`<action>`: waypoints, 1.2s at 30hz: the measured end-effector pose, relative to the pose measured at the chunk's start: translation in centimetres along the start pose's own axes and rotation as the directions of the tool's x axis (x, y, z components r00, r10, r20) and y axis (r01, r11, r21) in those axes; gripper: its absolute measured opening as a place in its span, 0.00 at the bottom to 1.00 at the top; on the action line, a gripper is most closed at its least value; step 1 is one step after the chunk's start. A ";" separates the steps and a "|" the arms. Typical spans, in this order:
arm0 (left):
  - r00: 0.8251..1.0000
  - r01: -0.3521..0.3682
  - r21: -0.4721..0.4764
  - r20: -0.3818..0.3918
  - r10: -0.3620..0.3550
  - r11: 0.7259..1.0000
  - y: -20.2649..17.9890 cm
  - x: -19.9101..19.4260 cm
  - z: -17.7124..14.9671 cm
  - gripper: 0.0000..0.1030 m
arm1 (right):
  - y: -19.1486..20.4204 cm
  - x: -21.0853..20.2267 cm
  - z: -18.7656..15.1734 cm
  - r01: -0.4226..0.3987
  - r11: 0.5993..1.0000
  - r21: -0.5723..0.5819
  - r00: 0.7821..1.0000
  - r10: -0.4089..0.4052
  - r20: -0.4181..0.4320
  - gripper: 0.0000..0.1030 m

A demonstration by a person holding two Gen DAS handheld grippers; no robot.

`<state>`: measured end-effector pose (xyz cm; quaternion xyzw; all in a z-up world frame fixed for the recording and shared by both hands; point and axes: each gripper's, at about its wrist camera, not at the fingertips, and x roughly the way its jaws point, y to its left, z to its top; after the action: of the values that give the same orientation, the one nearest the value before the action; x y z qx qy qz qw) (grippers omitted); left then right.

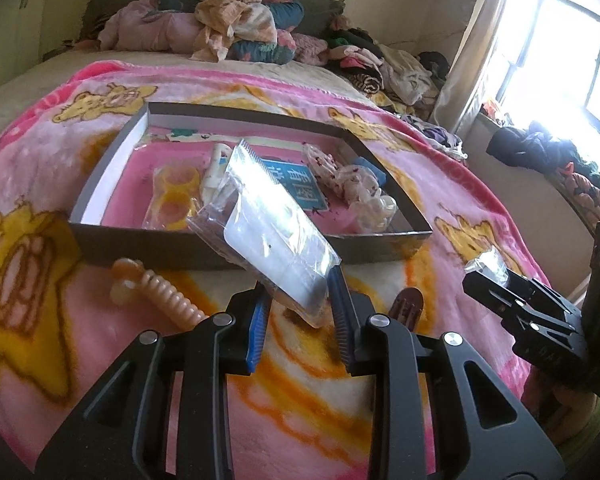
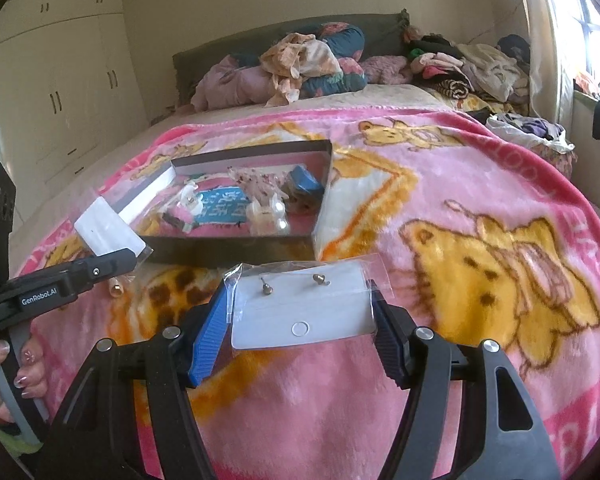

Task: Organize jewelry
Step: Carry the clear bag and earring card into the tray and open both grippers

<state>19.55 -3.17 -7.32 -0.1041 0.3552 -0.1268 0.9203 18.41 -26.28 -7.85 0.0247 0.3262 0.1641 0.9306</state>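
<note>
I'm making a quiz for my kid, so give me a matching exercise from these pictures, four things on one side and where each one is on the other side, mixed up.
Things:
1. earring card
2. clear bag
3. blue booklet
4. peach hair clip

Places:
A. lying inside the box
B. between the pads of the right tool
C. on the blanket, in front of the box
D. pinched in the left tool, raised above the blanket

Pairs: 1-B, 2-D, 3-A, 4-C
</note>
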 end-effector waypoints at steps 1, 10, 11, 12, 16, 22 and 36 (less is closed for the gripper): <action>1.000 -0.001 0.001 0.001 0.001 1.000 0.1 0.0 0.1 0.20 | 0.1 0.1 0.2 -0.003 1.000 -0.002 1.000 0.003 -0.001 0.61; 0.999 -0.040 -0.008 0.025 0.041 0.999 1.4 -0.3 1.4 0.20 | 1.2 1.3 1.4 -0.037 0.999 -0.038 0.999 0.037 -0.002 0.61; 0.999 -0.045 -0.009 0.026 0.045 0.999 1.5 -0.3 1.6 0.20 | 1.3 1.3 1.5 -0.040 0.998 -0.041 0.999 0.040 -0.001 0.61; 0.998 -0.049 -0.010 0.027 0.049 0.999 1.7 -0.3 1.7 0.20 | 1.5 1.4 1.7 -0.046 0.998 -0.048 0.999 0.046 0.001 0.61; 0.997 -0.063 -0.010 0.036 0.063 0.998 2.0 -0.3 2.4 0.20 | 2.0 2.1 2.2 -0.061 0.996 -0.068 0.998 0.061 -0.004 0.61; 0.996 -0.083 -0.014 0.041 0.083 0.996 2.7 0.0 3.3 0.20 | 2.8 3.2 3.3 -0.072 0.993 -0.098 0.997 0.072 -0.010 0.61; 0.986 -0.162 -0.005 0.041 0.162 0.987 5.1 1.3 5.7 0.20 | 4.5 7.0 6.7 -0.089 0.982 -0.167 0.996 0.086 -0.024 0.61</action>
<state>25.17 1.81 -5.47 -0.0782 0.3435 -0.0492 0.9346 26.38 -19.38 -6.06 -0.0410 0.3177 0.2319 0.9185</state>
